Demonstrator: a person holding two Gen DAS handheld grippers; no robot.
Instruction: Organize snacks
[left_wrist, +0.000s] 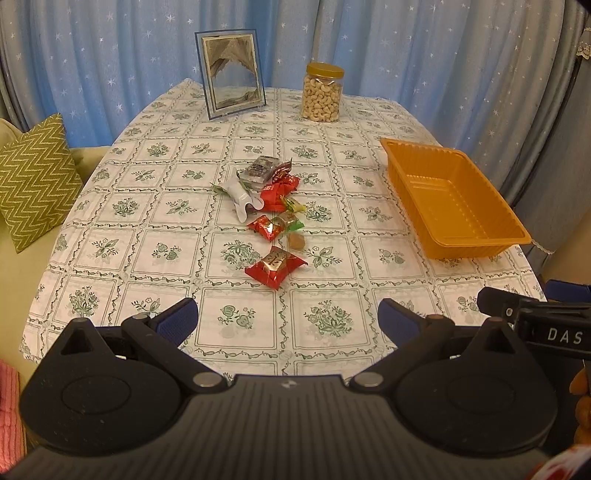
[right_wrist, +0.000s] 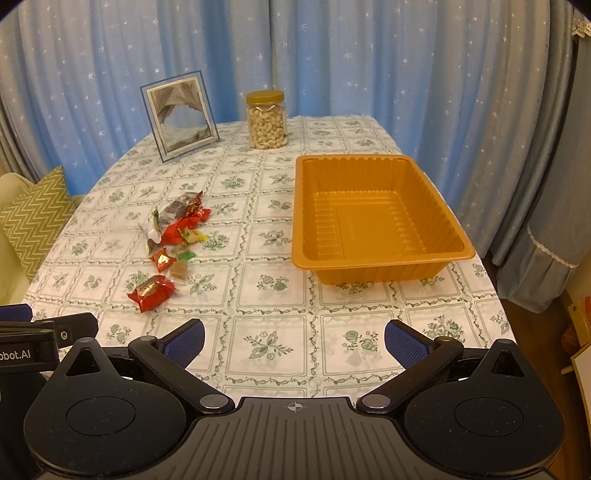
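Your left gripper (left_wrist: 287, 320) and right gripper (right_wrist: 293, 341) both hover over the near edge of the floral-checked tablecloth (right_wrist: 258, 310), jaws spread wide with nothing between them. The loose cluster of red, green and silver wrapped snacks (left_wrist: 271, 206) lies mid-table, well apart from every edge. The empty orange ribbed plastic tray (right_wrist: 373, 221) sits near the right edge, with open cloth between tray and snacks.

I saw snack packets (left_wrist: 271, 206) mid-desk (left_wrist: 110, 229) | tray (right_wrist: 373, 218) right of them, apart | jar (left_wrist: 322, 92) and picture frame (left_wrist: 231, 74) behind, frame left of jar
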